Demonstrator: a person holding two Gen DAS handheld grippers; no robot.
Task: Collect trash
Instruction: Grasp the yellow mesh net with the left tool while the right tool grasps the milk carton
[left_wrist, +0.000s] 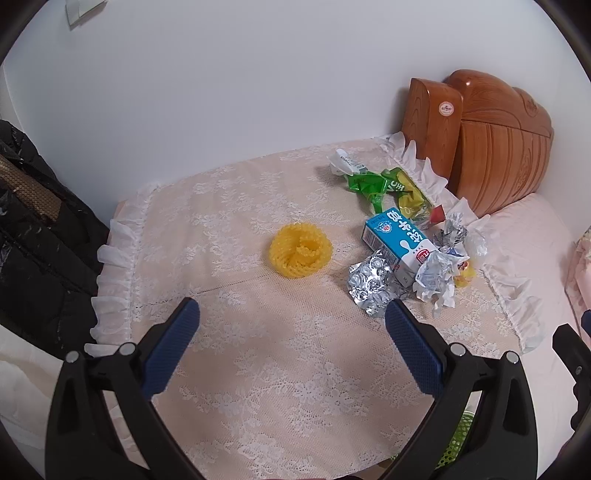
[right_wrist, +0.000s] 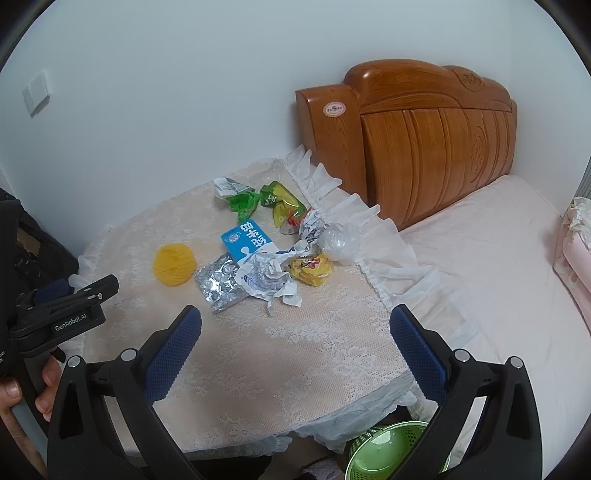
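Left wrist view: left gripper hovered with fingers released and empty above the lace-covered table; yellow foam net lay ahead, milk carton beside it. Right wrist view: right gripper likewise spread, empty; green basket below table edge. Collection apparently not begun; next, close on one item

"GenRobot.AI" stood in white on the black left gripper at the frame's left edge. The green wrapper at upper right showed "HiCh" — partly readable. The milk carton carried large white characters — illegible.
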